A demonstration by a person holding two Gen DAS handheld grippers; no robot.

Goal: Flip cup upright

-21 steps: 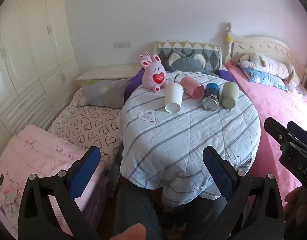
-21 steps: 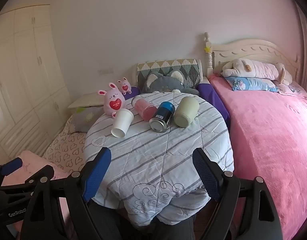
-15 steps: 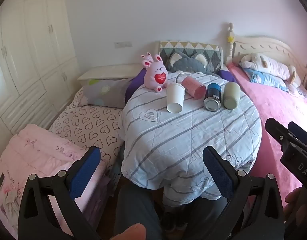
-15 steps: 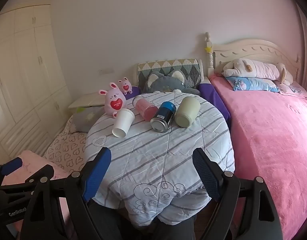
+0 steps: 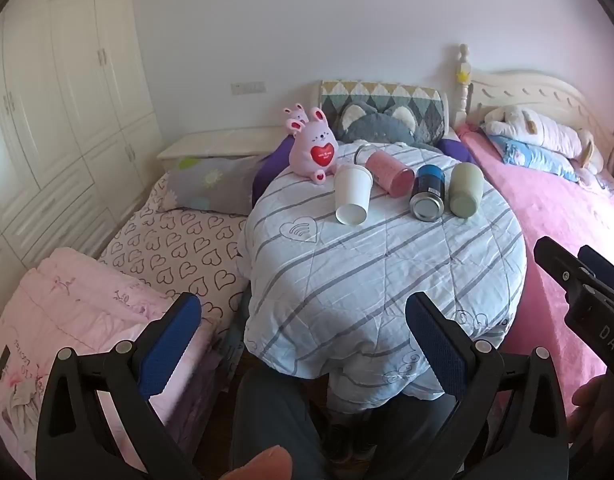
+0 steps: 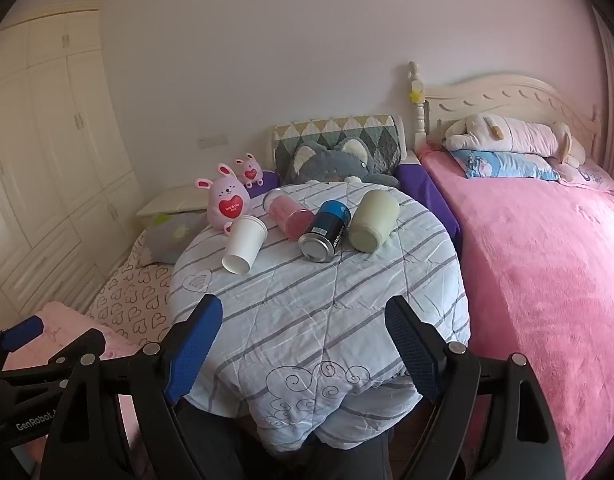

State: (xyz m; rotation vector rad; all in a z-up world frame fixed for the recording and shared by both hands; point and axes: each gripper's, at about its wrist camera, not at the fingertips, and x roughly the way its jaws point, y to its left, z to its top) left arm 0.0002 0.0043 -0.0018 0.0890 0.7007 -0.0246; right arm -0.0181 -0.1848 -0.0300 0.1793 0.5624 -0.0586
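Several cups lie on their sides on a round table under a striped quilt (image 5: 387,272) (image 6: 327,312): a white paper cup (image 5: 352,195) (image 6: 245,245), a pink cup (image 5: 389,168) (image 6: 289,214), a blue and black can-like cup (image 5: 428,193) (image 6: 325,230) and a pale green cup (image 5: 466,189) (image 6: 374,222). My left gripper (image 5: 303,336) is open and empty, well short of the table's near edge. My right gripper (image 6: 303,340) is open and empty, over the near edge, and shows at the left view's right edge (image 5: 579,280).
A pink bunny toy (image 5: 313,150) (image 6: 227,200) stands behind the white cup. A pink bed (image 6: 547,260) with plush pillows lies right. A heart-print mattress (image 5: 179,248) and pink folded blanket (image 5: 79,312) lie left. White wardrobes (image 5: 47,120) line the left wall.
Both grippers have drifted slightly; the table and cups sit a little lower and nearer in view. Both stay open and empty. No cup has moved.
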